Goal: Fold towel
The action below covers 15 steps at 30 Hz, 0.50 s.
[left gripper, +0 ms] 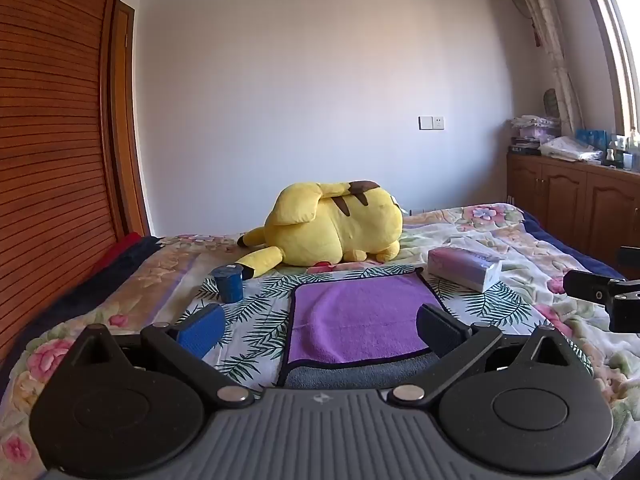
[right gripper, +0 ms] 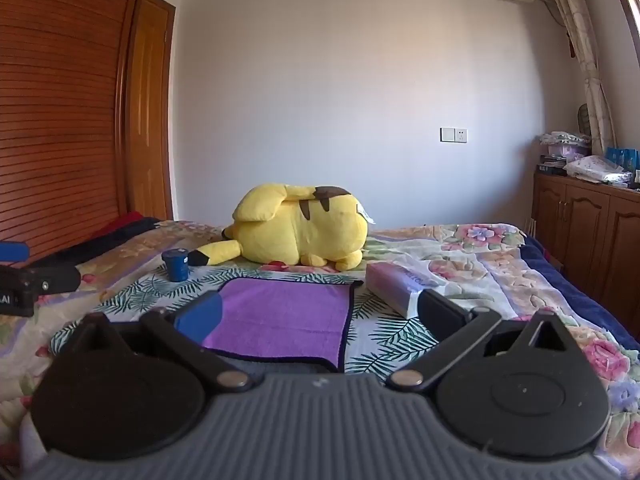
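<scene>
Purple towel (left gripper: 360,316) lies mid-frame on the bed (left gripper: 520,240), near edge showing a grey layer beneath: possibly one fold made, hard to tell. Left claw (left gripper: 320,330) and right claw (right gripper: 320,316) both spread wide, empty, above its near edge.

The bed (left gripper: 500,232) carries a floral quilt with a leaf-print cloth (left gripper: 256,316) spread over its middle. The purple towel (left gripper: 360,320) lies flat on that cloth, its near edge turned to show grey. Behind the towel lies a yellow plush (left gripper: 340,224) on its side. Left of the towel stands a blue cup (left gripper: 229,283); right of it rests a tissue box (left gripper: 464,268).
</scene>
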Motion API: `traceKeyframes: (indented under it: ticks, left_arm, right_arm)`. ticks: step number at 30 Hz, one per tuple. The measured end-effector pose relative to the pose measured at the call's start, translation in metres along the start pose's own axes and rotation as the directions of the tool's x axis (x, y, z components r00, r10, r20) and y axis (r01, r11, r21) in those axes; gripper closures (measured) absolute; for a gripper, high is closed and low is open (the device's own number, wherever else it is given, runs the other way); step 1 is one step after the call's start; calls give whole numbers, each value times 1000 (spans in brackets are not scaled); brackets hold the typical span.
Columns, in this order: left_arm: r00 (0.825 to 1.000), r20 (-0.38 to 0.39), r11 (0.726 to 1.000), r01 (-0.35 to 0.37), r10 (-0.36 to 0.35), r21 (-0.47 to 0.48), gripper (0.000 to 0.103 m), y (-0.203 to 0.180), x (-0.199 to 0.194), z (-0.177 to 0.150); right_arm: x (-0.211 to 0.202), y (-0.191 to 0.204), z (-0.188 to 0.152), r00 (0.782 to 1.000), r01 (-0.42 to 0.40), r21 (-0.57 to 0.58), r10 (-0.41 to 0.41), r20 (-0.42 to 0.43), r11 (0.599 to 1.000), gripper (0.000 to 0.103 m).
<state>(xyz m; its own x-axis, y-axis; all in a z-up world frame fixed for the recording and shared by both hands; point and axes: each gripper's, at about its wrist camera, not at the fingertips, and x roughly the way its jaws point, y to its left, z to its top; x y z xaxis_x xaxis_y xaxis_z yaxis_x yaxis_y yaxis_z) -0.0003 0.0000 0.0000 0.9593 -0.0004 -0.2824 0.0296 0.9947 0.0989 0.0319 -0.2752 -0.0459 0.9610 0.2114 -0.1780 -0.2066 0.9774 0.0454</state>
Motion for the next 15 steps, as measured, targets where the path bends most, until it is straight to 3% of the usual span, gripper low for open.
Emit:
traceKeyframes:
  ticks: [15]
  left_arm:
    - [1000, 5, 1000, -2, 2, 4, 0, 1, 0, 1]
  right_arm:
    - [0, -5, -1, 1000, -1, 6, 1, 3, 1000, 0]
